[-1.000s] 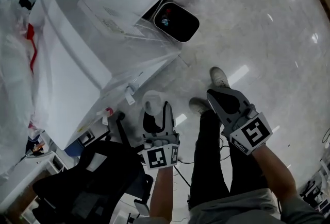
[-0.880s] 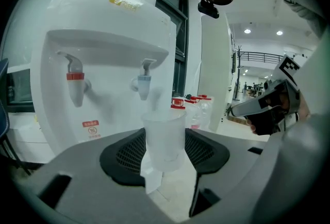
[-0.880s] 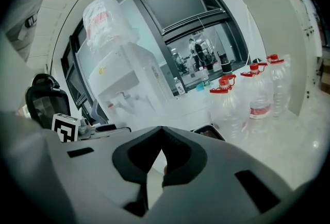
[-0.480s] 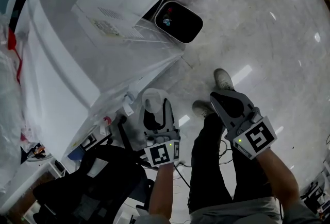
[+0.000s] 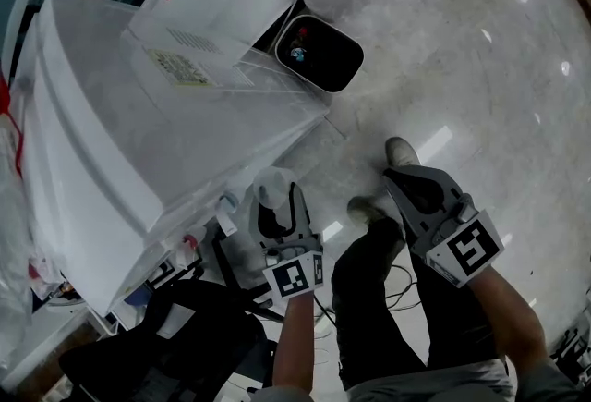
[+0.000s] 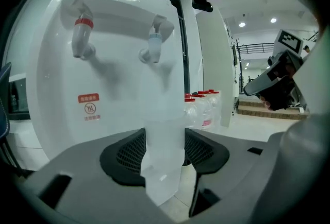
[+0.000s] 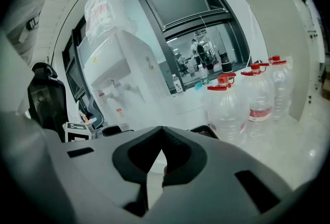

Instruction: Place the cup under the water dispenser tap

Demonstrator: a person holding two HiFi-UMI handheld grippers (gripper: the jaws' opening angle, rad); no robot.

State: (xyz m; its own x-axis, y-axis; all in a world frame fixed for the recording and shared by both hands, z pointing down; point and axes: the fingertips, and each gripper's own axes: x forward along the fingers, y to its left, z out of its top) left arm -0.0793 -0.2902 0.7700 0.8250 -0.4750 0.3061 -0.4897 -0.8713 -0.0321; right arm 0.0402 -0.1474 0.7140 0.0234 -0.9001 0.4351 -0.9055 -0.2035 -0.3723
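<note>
A clear plastic cup (image 5: 273, 183) stands upright between the jaws of my left gripper (image 5: 278, 204), which is shut on it. In the left gripper view the cup (image 6: 164, 115) rises in front of the white water dispenser (image 6: 103, 79), below and slightly right of the blue tap (image 6: 153, 45); the red tap (image 6: 82, 37) is further left. In the head view the dispenser (image 5: 120, 141) lies up and left of the cup. My right gripper (image 5: 408, 178) hangs to the right above the floor, jaws closed together with nothing in them (image 7: 162, 130).
A black waste bin (image 5: 320, 49) stands beside the dispenser. Large water bottles with red caps (image 7: 229, 109) stand on the glossy floor behind it. A black chair (image 5: 175, 335) is at the lower left. The person's legs and shoes (image 5: 399, 151) are below the grippers.
Both grippers have sunk a little, the left one still carrying the cup. The dispenser fills more of the head view than before.
</note>
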